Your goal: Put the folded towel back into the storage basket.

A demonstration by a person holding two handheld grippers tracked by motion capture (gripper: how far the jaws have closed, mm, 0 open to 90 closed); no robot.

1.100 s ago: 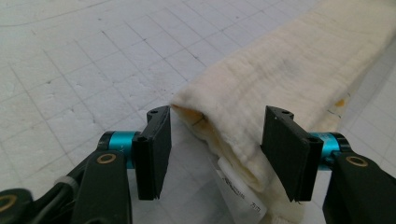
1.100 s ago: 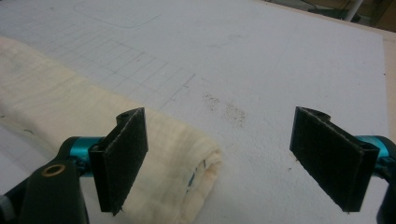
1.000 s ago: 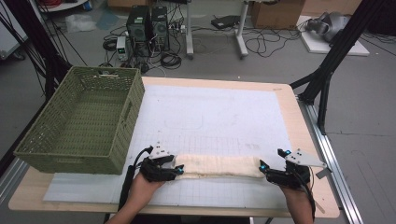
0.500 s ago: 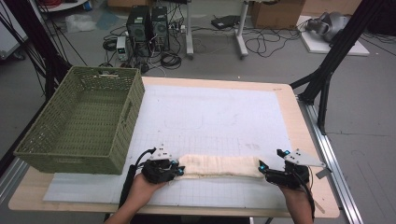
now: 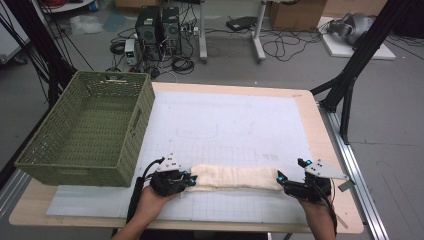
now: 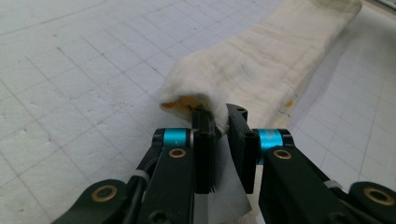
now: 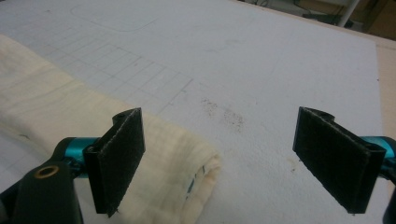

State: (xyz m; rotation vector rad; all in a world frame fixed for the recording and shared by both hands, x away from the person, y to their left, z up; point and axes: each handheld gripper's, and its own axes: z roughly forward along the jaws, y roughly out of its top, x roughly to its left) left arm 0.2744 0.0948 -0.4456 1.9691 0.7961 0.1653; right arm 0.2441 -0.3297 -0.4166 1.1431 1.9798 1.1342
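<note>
Folded cream towel (image 5: 234, 177) lay along the near edge of the white grid mat (image 5: 225, 125), right of the green basket (image 5: 85, 132). My left gripper (image 6: 219, 122) was clenched on its left end; my right gripper (image 7: 219, 154) was spread wide around its right end.

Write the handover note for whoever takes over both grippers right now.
Left gripper: shut on the near-left end of the folded cloth.
Right gripper: open, its jaws wide apart around the cloth's right end, gripping nothing.
The cloth lies as a long folded strip along the table's front edge, on the white mat. The green basket stands at the table's left, with nothing in it.
Done: cloth folded into a strip, left end gripped.
Left, probably: shut the right gripper on its end, then fold again or move the cloth to the basket.
</note>
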